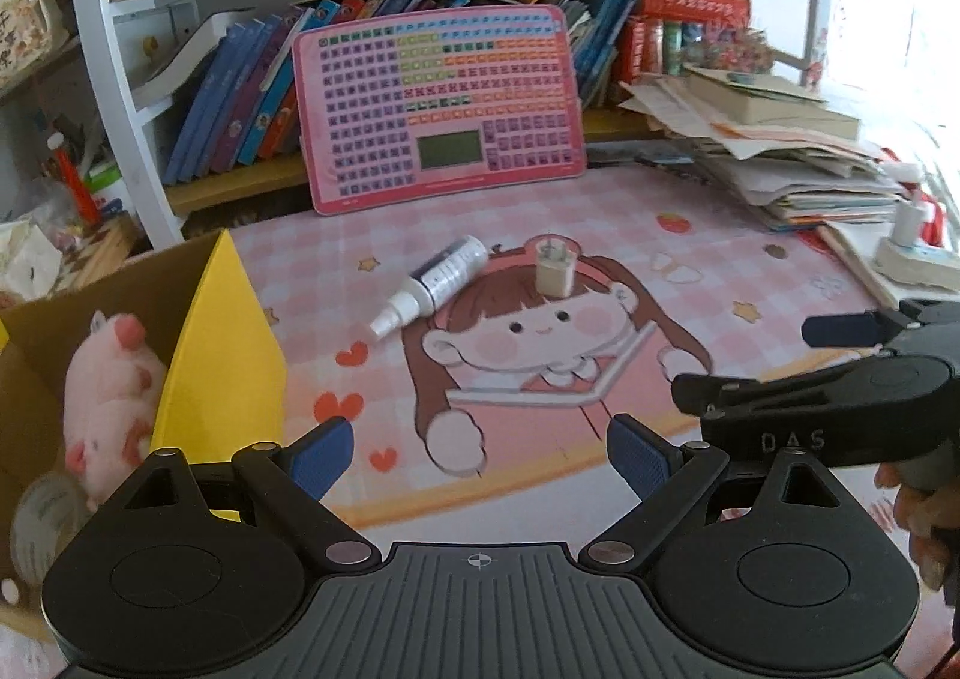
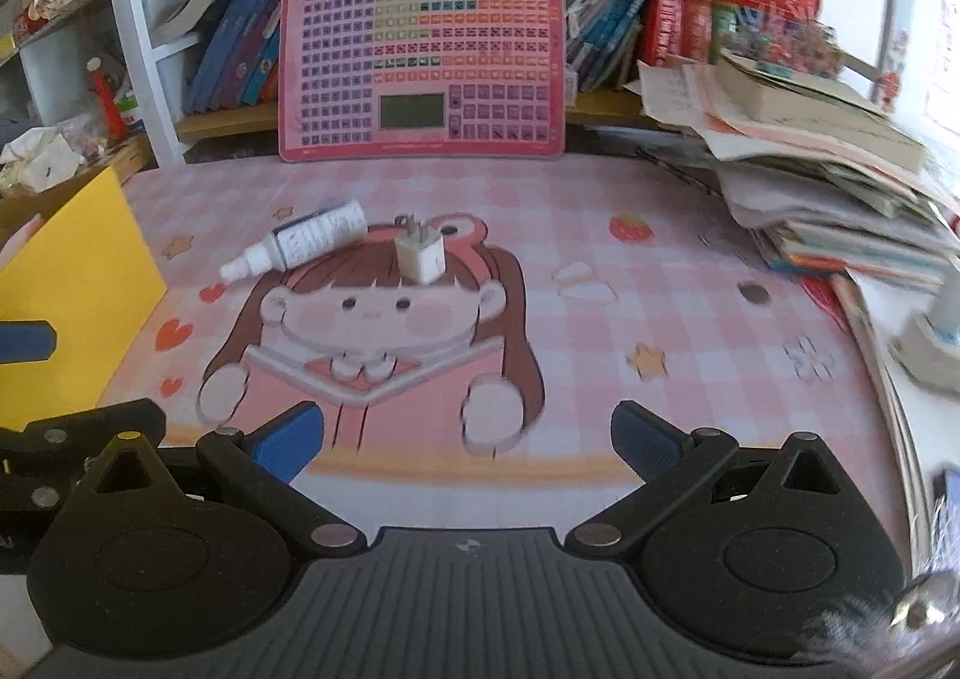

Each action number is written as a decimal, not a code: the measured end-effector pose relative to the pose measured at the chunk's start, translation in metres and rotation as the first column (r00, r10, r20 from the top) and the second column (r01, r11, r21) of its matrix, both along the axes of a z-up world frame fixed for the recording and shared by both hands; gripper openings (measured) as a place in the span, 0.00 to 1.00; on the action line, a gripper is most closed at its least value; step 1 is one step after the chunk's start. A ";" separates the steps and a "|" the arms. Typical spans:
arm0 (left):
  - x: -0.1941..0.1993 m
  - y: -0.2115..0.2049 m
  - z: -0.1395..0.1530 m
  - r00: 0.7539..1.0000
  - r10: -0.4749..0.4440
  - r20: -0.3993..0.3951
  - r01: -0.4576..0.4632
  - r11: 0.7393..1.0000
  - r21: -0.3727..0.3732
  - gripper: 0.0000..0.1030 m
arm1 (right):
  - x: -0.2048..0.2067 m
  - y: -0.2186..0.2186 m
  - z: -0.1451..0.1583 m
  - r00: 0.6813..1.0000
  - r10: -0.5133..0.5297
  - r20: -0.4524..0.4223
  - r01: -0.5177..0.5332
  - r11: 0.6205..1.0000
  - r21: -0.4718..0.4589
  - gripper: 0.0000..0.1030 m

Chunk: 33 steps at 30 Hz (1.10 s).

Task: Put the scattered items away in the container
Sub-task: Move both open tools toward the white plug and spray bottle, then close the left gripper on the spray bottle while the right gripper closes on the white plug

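Both my tongs are released and hold nothing: left gripper (image 1: 477, 457) and right gripper (image 2: 468, 442) hang low in their frames with jaws spread wide. Box (image 1: 222, 331) sits at left of the left view, yellow flap up, plush pig (image 1: 111, 379) already inside. Two items left on the mat (image 2: 660, 271), near frame centre: spray bottle (image 2: 300, 247) lying on its side, nozzle to lower left, and charger (image 2: 420, 253) standing prongs up just to its right, apart from it. I read this as between picks. Next: reach forward, straddle one item, close. Bottle could roll, so grip across the barrel.
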State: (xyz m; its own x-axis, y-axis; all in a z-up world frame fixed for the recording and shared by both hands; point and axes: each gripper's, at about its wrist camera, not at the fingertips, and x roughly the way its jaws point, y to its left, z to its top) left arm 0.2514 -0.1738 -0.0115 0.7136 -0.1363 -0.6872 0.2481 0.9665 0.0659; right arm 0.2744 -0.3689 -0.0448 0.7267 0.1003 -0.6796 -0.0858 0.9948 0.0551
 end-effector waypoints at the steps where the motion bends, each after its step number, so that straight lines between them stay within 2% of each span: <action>1: 0.007 -0.002 -0.001 1.000 0.005 0.001 -0.005 1.000 0.004 0.91 | 0.009 -0.001 -0.001 1.000 0.016 0.002 -0.016 1.000 0.005 0.99; 6: 0.039 -0.008 -0.008 0.999 0.030 0.013 -0.031 0.999 0.039 0.91 | 0.055 -0.002 -0.009 0.994 0.106 0.007 -0.107 0.994 0.019 0.97; 8: 0.051 -0.010 -0.011 0.999 0.045 0.010 -0.045 0.997 0.060 0.91 | 0.072 -0.001 -0.012 0.990 0.137 0.020 -0.137 0.991 0.009 0.93; 10: 0.063 -0.009 -0.013 0.998 0.057 0.008 -0.058 0.996 0.069 0.91 | 0.089 -0.001 -0.017 0.984 0.178 0.020 -0.178 0.984 0.006 0.85; 16: 0.094 -0.008 -0.021 0.996 0.089 -0.004 -0.088 0.991 0.100 0.91 | 0.123 0.001 -0.031 0.960 0.280 0.007 -0.280 0.959 0.049 0.79; 24: 0.120 -0.009 -0.032 0.995 0.093 -0.033 -0.089 0.989 0.120 0.91 | 0.151 0.014 -0.049 0.951 0.308 -0.021 -0.307 0.950 0.051 0.68; 26: 0.126 -0.009 -0.036 0.995 0.095 -0.043 -0.090 0.989 0.117 0.90 | 0.155 0.015 -0.050 0.949 0.314 -0.010 -0.313 0.949 0.039 0.63; 28: 0.131 -0.010 -0.039 0.994 0.097 -0.052 -0.090 0.989 0.114 0.90 | 0.158 0.014 -0.051 0.947 0.321 0.004 -0.321 0.947 0.026 0.48; 29: 0.134 -0.011 -0.040 0.994 0.095 -0.056 -0.089 0.990 0.113 0.90 | 0.159 0.013 -0.051 0.947 0.322 0.010 -0.322 0.946 0.025 0.44; 31: 0.139 -0.012 -0.042 0.994 0.089 -0.060 -0.082 0.991 0.110 0.90 | 0.160 0.006 -0.051 0.948 0.317 0.019 -0.317 0.948 0.034 0.31; 33: 0.144 -0.015 -0.044 0.995 0.080 -0.062 -0.073 0.991 0.111 0.90 | 0.161 -0.001 -0.051 0.952 0.304 0.023 -0.305 0.951 0.046 0.28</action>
